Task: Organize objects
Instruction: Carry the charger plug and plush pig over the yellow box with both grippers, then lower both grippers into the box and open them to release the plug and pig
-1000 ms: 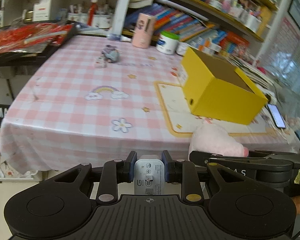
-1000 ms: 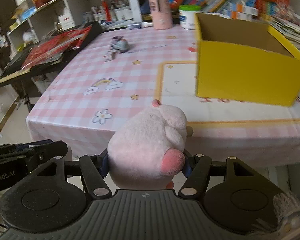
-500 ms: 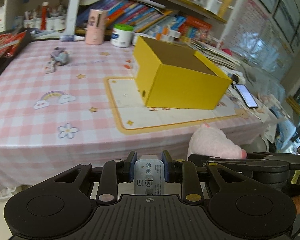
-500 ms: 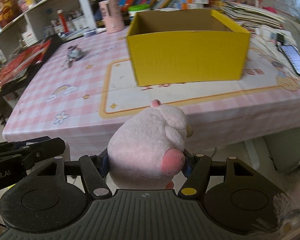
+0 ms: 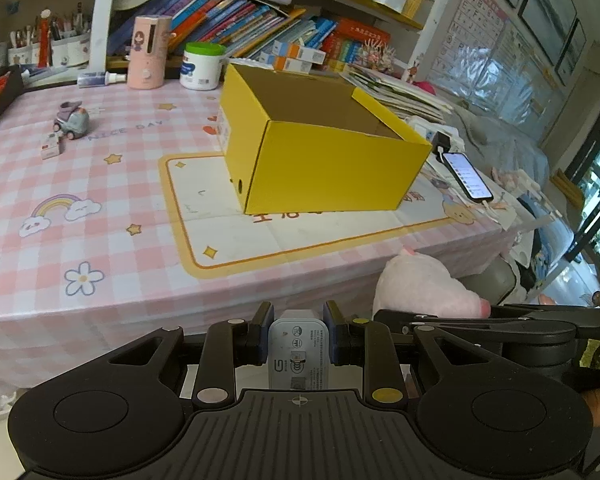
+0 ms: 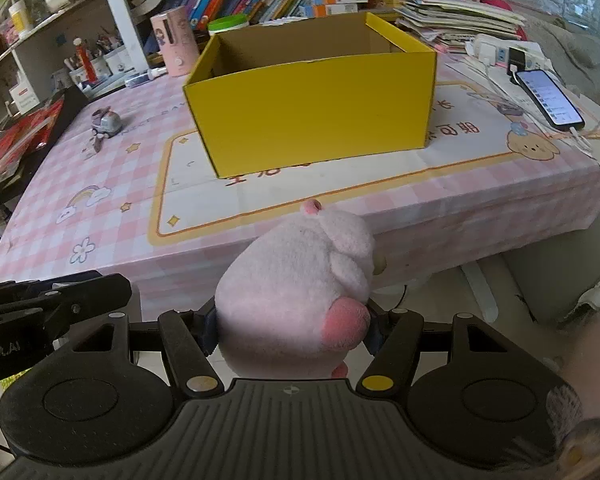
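From the left wrist view, the left gripper tilts down before the table, clamped on a white charger. The yellow box now sits more central than a second ago.

From the right wrist view, the right gripper – also tilted down – squeezes the pink plush toy; the box appears nearer.

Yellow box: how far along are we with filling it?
Done: nothing visibly packed; the part of the yellow box interior in view looks bare. In hand: the left tool is shut on a white charger, the right tool grips a pink plush toy, both short of the table edge. Left: both drops, plus the small toy car and little packet on the cloth.
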Available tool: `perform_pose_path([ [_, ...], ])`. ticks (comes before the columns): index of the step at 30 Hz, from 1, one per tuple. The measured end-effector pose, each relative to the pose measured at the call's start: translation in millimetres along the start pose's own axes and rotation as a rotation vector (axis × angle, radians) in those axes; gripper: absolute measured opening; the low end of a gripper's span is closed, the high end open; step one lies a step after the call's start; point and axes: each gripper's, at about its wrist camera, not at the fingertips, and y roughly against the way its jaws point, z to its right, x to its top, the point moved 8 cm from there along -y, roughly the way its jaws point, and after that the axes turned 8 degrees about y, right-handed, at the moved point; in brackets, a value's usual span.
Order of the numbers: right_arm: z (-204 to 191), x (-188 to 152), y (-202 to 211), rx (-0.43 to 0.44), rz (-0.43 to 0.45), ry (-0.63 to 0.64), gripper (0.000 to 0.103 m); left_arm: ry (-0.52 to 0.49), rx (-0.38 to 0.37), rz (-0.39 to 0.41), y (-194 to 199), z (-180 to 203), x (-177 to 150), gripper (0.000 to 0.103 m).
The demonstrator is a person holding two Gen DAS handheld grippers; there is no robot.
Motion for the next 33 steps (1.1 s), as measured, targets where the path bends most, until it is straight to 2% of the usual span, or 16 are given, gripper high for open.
perform_pose_path([
  [9,17.5,10.7,-3.6,-0.012,0.009,-0.017,0.062,-0.013,-0.013,0.003,-13.2,12.6,13.8,0.025],
  [16,35.9,29.3,-2.6,-0.035,0.043,-0.029,0.062,-0.020,-0.031,0.029,-25.2,25.2,37.7,0.025],
  [21,52.3,58.3,5.3,-0.058,0.120,-0.025,0.062,-0.052,-0.043,0.086,-29.3,38.2,67.4,0.025],
  [26,67.0,101.7,14.8,-0.069,0.220,0.000,0.062,-0.071,-0.058,0.149,-35.8,52.0,103.0,0.025],
  [33,83.8,157.4,5.4,-0.057,0.288,0.057,0.062,-0.071,-0.049,0.189,-59.4,62.2,139.8,0.025],
])
